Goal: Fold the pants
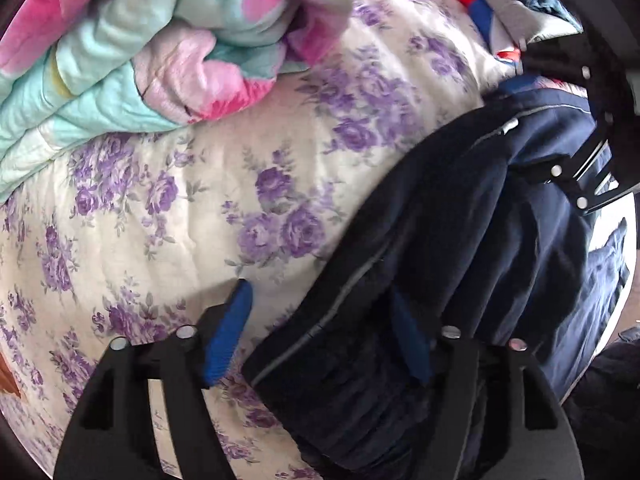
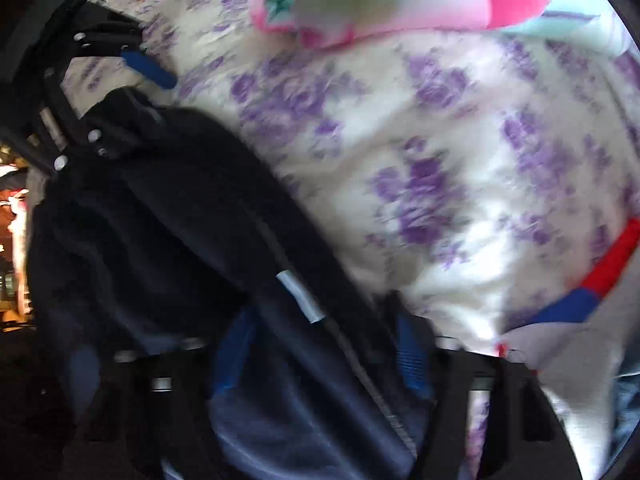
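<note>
Left wrist: left tongs (image 1: 320,328) gape astride the pants (image 1: 440,240) edge.

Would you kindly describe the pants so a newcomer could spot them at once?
Start from the bedspread, cream with purple roses, that covers the bed. The pants lie bunched along its near edge. They are the only dark navy item, with a thin pale stripe along the seam, unlike the pink and mint quilt further back.

Black plastic gripper frames w/ silver screws, ribbed blue fingers (image 1: 230,332).

Matt navy cloth pants (image 1: 460,216) lie on a soft quilted floral cotton bedspread (image 1: 192,216).
</note>
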Demonstrator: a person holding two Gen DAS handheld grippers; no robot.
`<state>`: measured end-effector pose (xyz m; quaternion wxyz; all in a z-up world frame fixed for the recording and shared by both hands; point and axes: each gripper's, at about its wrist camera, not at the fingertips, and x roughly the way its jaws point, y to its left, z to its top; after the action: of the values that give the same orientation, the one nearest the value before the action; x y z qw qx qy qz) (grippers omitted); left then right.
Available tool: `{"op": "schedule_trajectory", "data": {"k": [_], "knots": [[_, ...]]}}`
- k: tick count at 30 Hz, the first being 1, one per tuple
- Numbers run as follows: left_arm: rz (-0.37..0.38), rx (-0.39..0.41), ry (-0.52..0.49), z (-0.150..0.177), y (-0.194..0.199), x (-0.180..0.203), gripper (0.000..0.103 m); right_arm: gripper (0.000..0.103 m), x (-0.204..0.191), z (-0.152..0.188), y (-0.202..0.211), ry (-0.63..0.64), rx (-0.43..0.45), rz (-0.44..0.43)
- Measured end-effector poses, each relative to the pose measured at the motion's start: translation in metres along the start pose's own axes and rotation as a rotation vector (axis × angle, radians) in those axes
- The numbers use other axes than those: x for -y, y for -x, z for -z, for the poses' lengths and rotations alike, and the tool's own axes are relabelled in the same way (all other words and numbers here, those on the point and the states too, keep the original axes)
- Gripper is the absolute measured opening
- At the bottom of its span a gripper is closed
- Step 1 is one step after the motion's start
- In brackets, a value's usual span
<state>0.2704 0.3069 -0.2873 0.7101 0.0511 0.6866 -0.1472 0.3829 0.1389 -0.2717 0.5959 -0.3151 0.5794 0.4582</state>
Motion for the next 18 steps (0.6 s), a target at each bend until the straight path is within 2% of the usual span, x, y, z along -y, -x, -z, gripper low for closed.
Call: {"op": "schedule_trajectory", "data": {"k": [1,2,3,4,5,6,9,11,14,16,18], "knots": [[-0.006,0.006,-0.003,0.000,0.001,0.001,0.065,0.024,-0.001,0.003,0.004,0.001,0.004,-0.064],[-0.001,0.014,-0.024,0.001,0.002,0.006,0.048,0.018,-0.001,0.005,0.008,-0.005,-0.001,-0.113],[0.003,0.022,-0.051,0.001,0.005,0.008,0.038,0.018,0.000,0.006,0.016,-0.006,0.013,-0.131],[-0.027,0.033,-0.079,0.001,0.008,0.015,0.034,0.019,0.003,0.006,0.022,-0.021,0.024,-0.139],[-0.040,0.036,-0.102,0.001,0.010,0.020,0.025,0.021,0.006,0.006,0.026,-0.041,0.027,-0.158],[-0.050,0.036,-0.116,0.001,0.012,0.024,0.022,0.021,0.007,0.005,0.032,-0.042,0.041,-0.161],[-0.084,0.052,-0.124,-0.007,0.020,0.027,0.015,0.017,0.001,0.003,0.043,-0.002,0.084,-0.085],[-0.094,0.062,-0.101,-0.014,0.026,0.022,0.015,0.017,0.003,0.002,0.047,-0.016,0.111,-0.045],[-0.091,0.050,-0.071,-0.023,0.022,0.015,0.015,0.017,0.007,0.001,0.037,-0.063,0.101,-0.034],[-0.118,0.042,-0.077,-0.026,0.019,0.018,0.015,0.017,0.004,0.002,0.036,-0.065,0.097,-0.021],[-0.139,0.057,-0.092,-0.023,0.027,0.023,0.015,0.017,-0.004,0.009,0.050,-0.059,0.115,-0.028]]}}
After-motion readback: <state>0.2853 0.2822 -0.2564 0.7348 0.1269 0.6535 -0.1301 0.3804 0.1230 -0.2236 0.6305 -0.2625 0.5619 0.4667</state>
